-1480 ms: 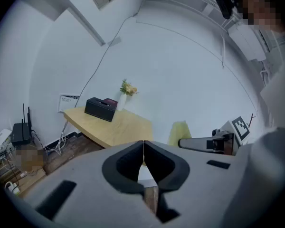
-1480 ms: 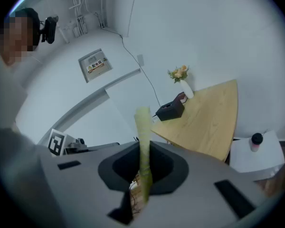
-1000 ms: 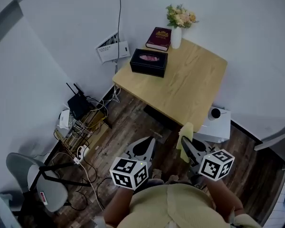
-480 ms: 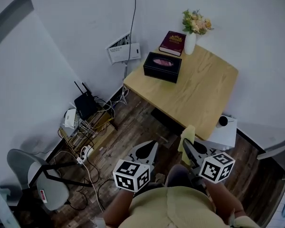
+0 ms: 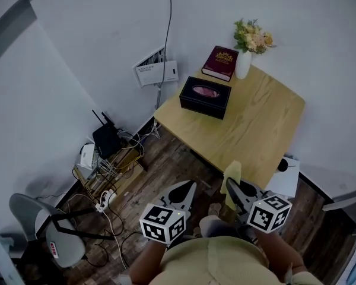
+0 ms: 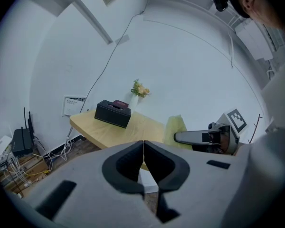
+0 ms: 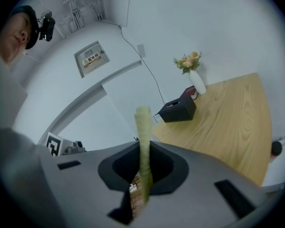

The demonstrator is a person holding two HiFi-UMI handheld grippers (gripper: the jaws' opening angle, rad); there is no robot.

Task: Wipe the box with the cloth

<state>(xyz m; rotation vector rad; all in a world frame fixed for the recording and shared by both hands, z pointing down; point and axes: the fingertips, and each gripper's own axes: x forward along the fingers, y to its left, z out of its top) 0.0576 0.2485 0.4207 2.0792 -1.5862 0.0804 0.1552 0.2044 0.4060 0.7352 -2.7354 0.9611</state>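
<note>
A black box (image 5: 205, 97) with a pink oval opening on top sits at the far left part of the wooden table (image 5: 249, 129); it also shows as the black box (image 6: 112, 113) and the black box (image 7: 177, 110). My right gripper (image 5: 232, 187) is shut on a yellow-green cloth (image 5: 232, 180), held upright near the table's front edge. The cloth (image 7: 143, 148) stands pinched between the jaws. My left gripper (image 5: 184, 190) is shut with nothing in it, over the floor in front of the table. Both are well short of the box.
A dark red book (image 5: 220, 63) and a white vase of flowers (image 5: 247, 52) stand behind the box. A white unit (image 5: 285, 177) sits by the table's right. Router (image 5: 107, 141), cables and a wire rack lie at the left wall; a grey chair (image 5: 44, 230) stands lower left.
The view has shifted, so table and box sit further right and lower in frame and look slightly nearer. Both grippers keep their pose, the right still holding the cloth.
</note>
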